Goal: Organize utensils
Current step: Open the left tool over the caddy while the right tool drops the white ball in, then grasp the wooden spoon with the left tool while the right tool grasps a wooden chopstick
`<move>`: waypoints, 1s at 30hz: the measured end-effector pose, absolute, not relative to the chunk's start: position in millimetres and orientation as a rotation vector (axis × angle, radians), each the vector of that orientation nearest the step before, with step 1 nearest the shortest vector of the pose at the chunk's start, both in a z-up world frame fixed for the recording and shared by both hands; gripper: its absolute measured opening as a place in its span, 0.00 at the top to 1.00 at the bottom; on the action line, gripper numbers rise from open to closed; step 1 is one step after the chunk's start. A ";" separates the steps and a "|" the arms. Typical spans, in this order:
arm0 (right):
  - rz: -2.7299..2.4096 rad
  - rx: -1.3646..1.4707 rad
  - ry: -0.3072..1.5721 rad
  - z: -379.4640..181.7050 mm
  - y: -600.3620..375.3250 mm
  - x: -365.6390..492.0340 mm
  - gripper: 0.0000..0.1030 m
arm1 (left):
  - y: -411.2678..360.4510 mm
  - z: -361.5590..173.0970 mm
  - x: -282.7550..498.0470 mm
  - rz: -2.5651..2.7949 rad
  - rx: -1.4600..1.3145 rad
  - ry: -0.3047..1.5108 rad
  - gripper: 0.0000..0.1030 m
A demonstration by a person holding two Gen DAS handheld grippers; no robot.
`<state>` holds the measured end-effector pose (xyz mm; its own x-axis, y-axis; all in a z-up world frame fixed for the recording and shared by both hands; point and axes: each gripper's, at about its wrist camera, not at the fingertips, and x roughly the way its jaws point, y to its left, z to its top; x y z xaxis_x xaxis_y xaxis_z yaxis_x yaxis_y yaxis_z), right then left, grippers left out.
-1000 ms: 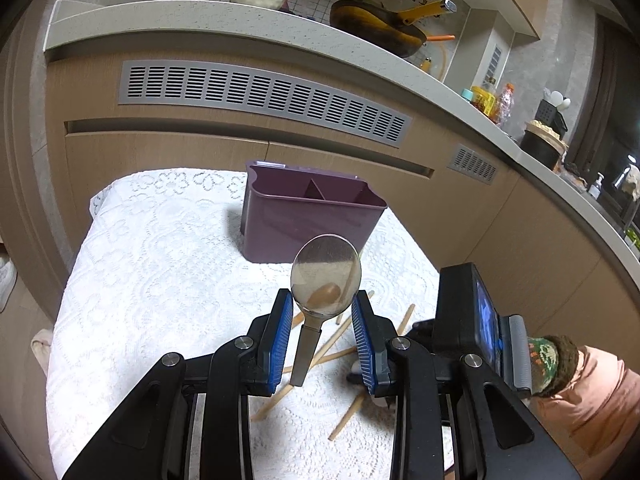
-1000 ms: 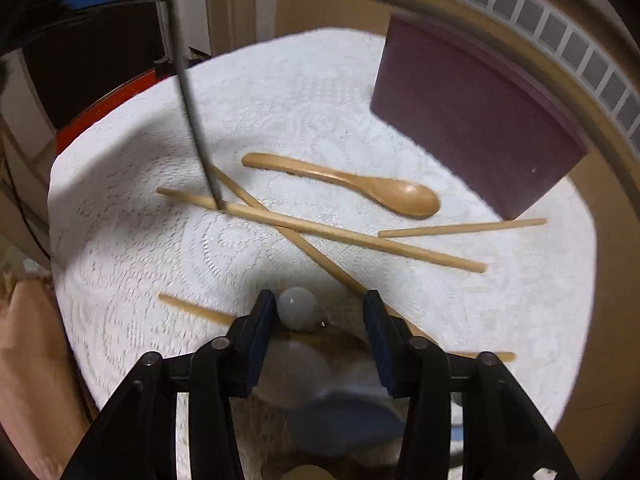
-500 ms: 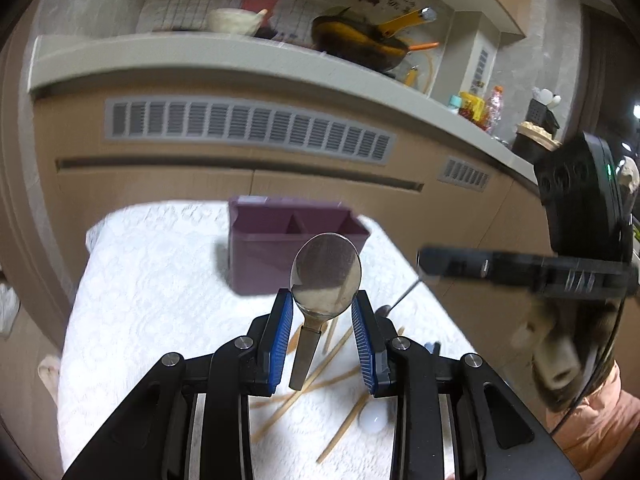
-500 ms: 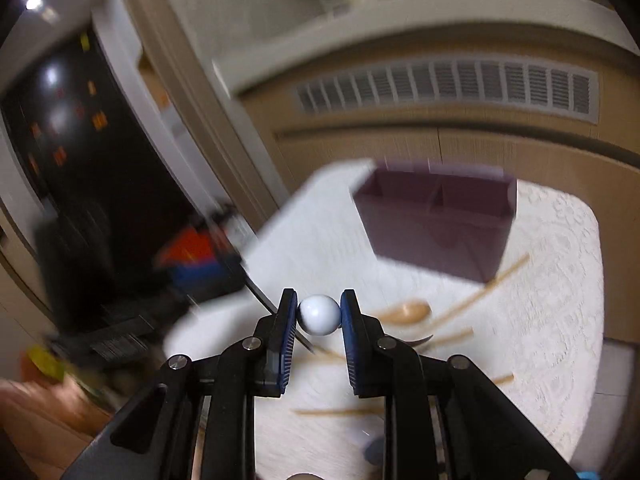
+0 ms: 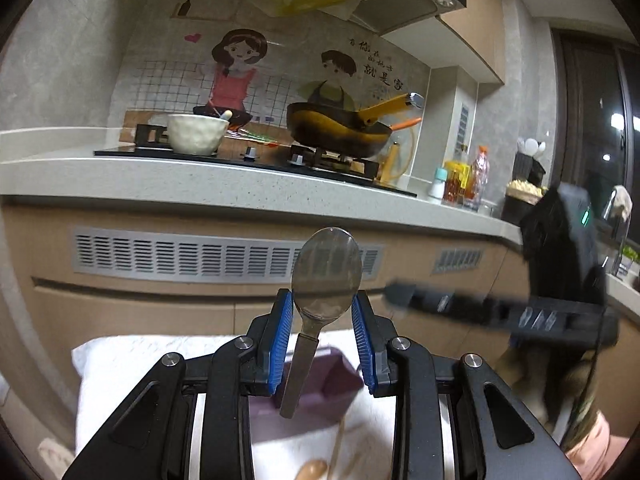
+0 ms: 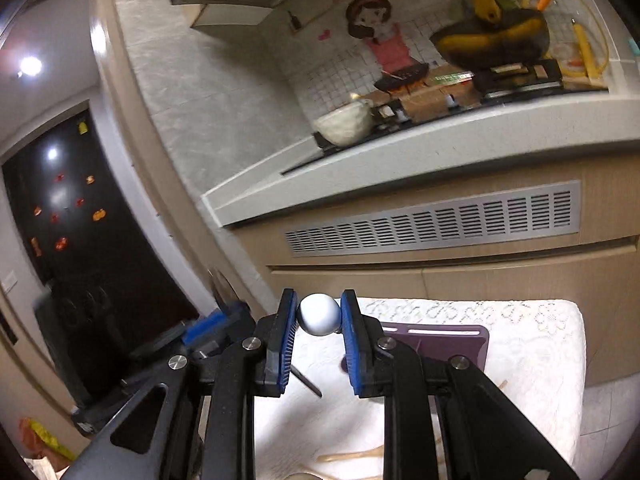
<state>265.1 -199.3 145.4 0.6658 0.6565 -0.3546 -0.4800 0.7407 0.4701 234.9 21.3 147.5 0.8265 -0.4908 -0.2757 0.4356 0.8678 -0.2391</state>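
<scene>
Kitchen stove behind our white table (image 6: 532,344), purple box (image 6: 448,340) low on it, our left gripper (image 5: 323,332) pinching a metal spoon (image 5: 326,276) upright, our right gripper (image 6: 319,320) squeezing a white ball-shaped end (image 6: 319,314), its jaws just closing.

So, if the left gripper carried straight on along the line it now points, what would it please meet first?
Most likely the cabinet front beneath the counter. The left gripper, jaws shut on the metal spoon, points over the purple caddy towards the cabinet. Depth is unclear in this fisheye view.
</scene>
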 end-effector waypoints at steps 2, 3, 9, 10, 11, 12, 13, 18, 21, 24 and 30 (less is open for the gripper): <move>0.628 0.367 0.570 124.6 -199.7 291.2 0.80 | 17.9 138.7 263.6 -0.501 -0.182 0.356 0.70; 0.615 0.369 0.584 114.2 -199.8 300.6 0.80 | 16.6 132.2 275.1 -0.496 -0.185 0.373 0.70; 0.532 0.343 0.700 53.2 -195.3 341.1 0.79 | 10.1 68.2 331.9 -0.478 -0.215 0.533 0.68; 0.506 0.314 0.708 45.4 -192.4 343.8 0.79 | 8.9 56.4 339.4 -0.475 -0.220 0.561 0.67; 0.486 0.285 0.714 39.0 -189.2 345.9 0.79 | 8.3 47.3 343.6 -0.470 -0.226 0.581 0.61; 0.475 0.261 0.720 34.0 -186.3 346.5 0.79 | 7.1 38.9 346.4 -0.467 -0.234 0.598 0.53; 0.466 0.241 0.722 29.4 -184.2 347.2 0.78 | 6.5 31.0 349.2 -0.469 -0.239 0.612 0.50; 0.409 0.136 0.704 20.0 -175.3 340.9 0.63 | 4.6 15.0 341.6 -0.462 -0.208 0.620 0.39; 0.371 0.052 0.674 22.3 -169.8 324.2 0.49 | 10.2 14.4 324.5 -0.443 -0.171 0.605 0.39; 0.316 -0.030 0.611 25.4 -169.1 299.2 0.27 | 23.8 12.9 300.1 -0.413 -0.143 0.588 0.36; 0.238 -0.163 0.555 19.5 -169.9 254.0 0.01 | 40.5 1.5 255.8 -0.433 -0.121 0.626 0.32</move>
